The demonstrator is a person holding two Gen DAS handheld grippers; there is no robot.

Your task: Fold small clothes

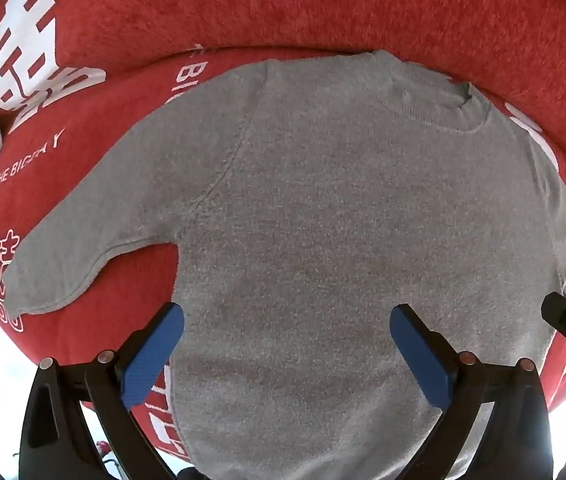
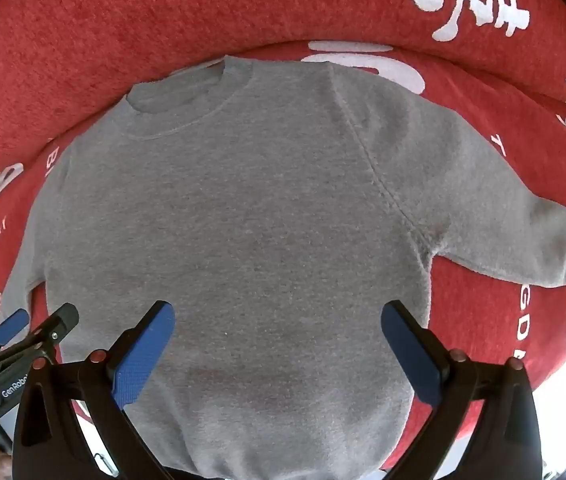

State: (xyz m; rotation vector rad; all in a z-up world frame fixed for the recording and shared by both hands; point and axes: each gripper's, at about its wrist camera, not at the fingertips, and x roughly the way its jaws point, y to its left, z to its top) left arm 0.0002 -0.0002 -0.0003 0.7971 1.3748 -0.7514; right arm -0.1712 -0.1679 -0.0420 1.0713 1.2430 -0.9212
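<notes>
I had both tongs spread, empty: left gripper (image 1: 287, 344), right gripper (image 2: 277, 340); grey sweater (image 2: 243, 220) lay flat, frame centre; shallow pinch risked snagging red cover (image 2: 123, 12).

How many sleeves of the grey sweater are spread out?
2: one sleeve lies out to the left on the red cloth, the other sleeve to the right.
</notes>
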